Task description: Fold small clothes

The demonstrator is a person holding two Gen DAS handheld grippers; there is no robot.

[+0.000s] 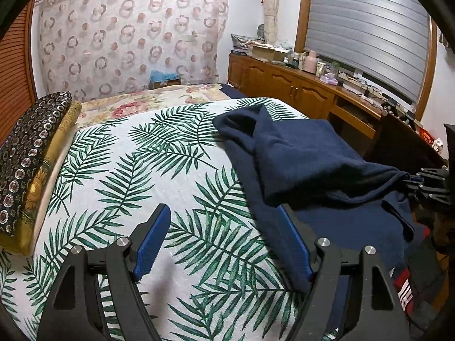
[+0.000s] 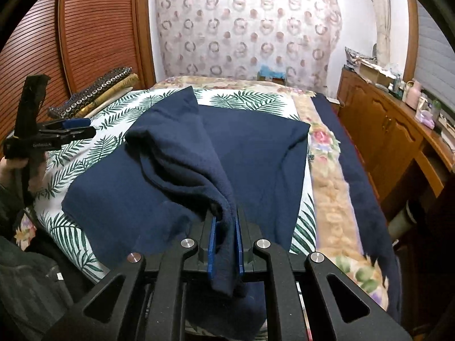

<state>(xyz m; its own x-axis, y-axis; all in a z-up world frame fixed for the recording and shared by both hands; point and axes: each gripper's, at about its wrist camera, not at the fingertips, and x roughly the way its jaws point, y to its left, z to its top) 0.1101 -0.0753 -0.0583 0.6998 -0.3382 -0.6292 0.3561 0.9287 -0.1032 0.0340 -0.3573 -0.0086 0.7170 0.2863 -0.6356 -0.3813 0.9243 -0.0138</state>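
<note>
A navy blue garment [image 2: 256, 156] lies spread on a leaf-print sheet [image 2: 241, 98] on the bed; it also shows in the left wrist view [image 1: 298, 153]. My right gripper [image 2: 225, 227] is shut on a bunched fold of the garment and holds it lifted over the flat part. It shows at the right edge of the left wrist view [image 1: 409, 180]. My left gripper [image 1: 224, 221] is open and empty above the sheet [image 1: 142, 170], left of the garment. It shows at the left of the right wrist view [image 2: 85, 126].
Folded dark patterned and yellow cloths [image 1: 31, 153] lie along the bed's left edge. A floral blanket [image 2: 327, 170] lies to the right of the sheet. A wooden cabinet [image 1: 284, 82] with clutter stands right of the bed. A curtain [image 1: 128, 34] hangs behind.
</note>
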